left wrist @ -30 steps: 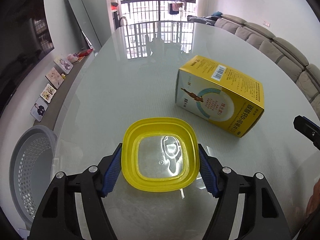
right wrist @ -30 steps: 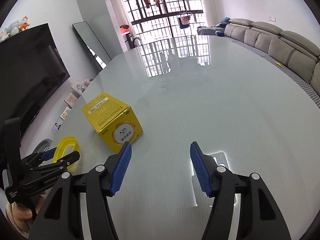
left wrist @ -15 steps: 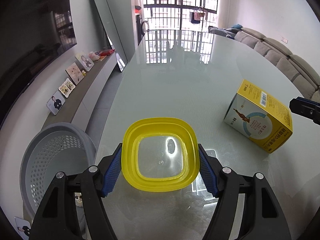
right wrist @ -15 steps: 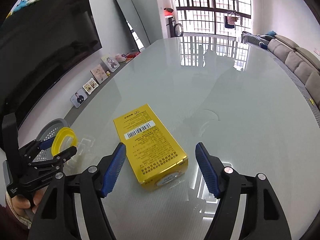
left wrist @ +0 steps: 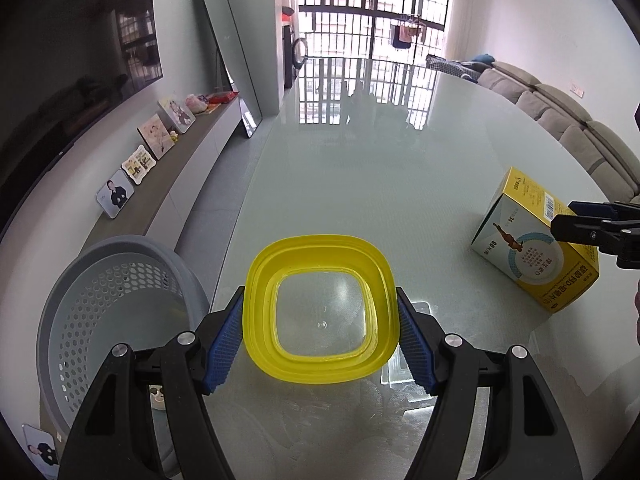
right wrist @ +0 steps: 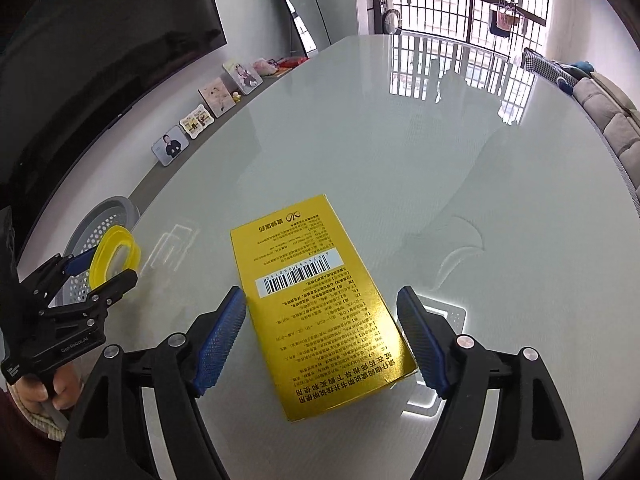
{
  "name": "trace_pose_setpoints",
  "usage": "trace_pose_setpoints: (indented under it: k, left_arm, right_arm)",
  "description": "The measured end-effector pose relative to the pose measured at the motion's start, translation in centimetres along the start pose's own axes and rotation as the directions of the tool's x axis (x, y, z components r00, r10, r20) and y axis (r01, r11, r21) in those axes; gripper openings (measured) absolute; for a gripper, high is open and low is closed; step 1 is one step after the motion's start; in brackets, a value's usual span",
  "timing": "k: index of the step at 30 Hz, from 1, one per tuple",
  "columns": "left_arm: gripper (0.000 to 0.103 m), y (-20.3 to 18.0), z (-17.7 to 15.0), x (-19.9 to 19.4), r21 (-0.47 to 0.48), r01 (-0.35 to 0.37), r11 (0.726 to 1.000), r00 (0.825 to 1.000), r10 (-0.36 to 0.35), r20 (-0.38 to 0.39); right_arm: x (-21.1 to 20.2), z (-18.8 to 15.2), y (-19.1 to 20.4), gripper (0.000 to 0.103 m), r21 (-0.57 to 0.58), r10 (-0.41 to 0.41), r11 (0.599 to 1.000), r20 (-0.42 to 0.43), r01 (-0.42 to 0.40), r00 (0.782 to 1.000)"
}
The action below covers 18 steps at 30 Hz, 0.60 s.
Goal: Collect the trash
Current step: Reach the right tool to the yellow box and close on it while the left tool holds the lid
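Note:
My left gripper [left wrist: 320, 340] is shut on a yellow square plastic lid [left wrist: 322, 314] with a clear middle, held above the table's left edge; the same lid [right wrist: 114, 254] shows at the left of the right wrist view. A yellow cardboard box [right wrist: 320, 300] with a barcode lies flat on the glass table [right wrist: 460, 160]. My right gripper [right wrist: 320, 340] hovers over the box with its jaws opening; the blue pads stand either side of the box without touching it. In the left wrist view the box [left wrist: 536, 252] lies at the right, under the right gripper's fingers [left wrist: 592, 226].
A grey perforated waste basket [left wrist: 116, 300] stands on the floor beside the table's left edge, just left of the lid. A low shelf with picture frames [left wrist: 140, 156] runs along the wall under a television. A sofa [left wrist: 560, 120] lines the far right.
My left gripper carried the lid leftward to the table's edge, bringing the basket into view. My right gripper swung left from bare table to above the box and spread its jaws wider.

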<state>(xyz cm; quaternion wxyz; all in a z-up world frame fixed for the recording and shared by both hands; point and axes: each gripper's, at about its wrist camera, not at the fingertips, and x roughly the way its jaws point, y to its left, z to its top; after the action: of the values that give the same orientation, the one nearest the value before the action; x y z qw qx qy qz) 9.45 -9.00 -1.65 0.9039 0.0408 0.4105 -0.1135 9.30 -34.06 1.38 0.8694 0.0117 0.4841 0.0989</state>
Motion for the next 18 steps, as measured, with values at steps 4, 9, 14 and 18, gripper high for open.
trace_pose_setpoints:
  k: [4, 9, 14, 18]
  left_arm:
    - [0.068, 0.5, -0.1, 0.2, -0.006, 0.003, 1.000, 1.000, -0.003, -0.001]
    - [0.068, 0.3, -0.4, 0.3, -0.006, 0.010, 1.000, 1.000, -0.010, -0.004]
    - [0.068, 0.4, -0.6, 0.4, -0.009, 0.019, 1.000, 1.000, -0.019, -0.004]
    - [0.068, 0.6, -0.7, 0.5, -0.006, 0.021, 1.000, 1.000, -0.021, -0.008]
  right_arm:
    - [0.1, -0.4, 1.0, 0.076, -0.010, 0.019, 1.000, -0.008, -0.019, 1.000]
    - [0.0, -1.7, 2.7, 0.076, -0.018, 0.026, 0.999, -0.006, -0.026, 1.000]
    - [-0.2, -3.9, 2.6, 0.076, 0.054, -0.020, 0.998, 0.052, 0.018, 0.998]
    - [-0.2, -5.4, 2.2, 0.076, 0.128, -0.046, 0.991, 0.120, 0.030, 0.992]
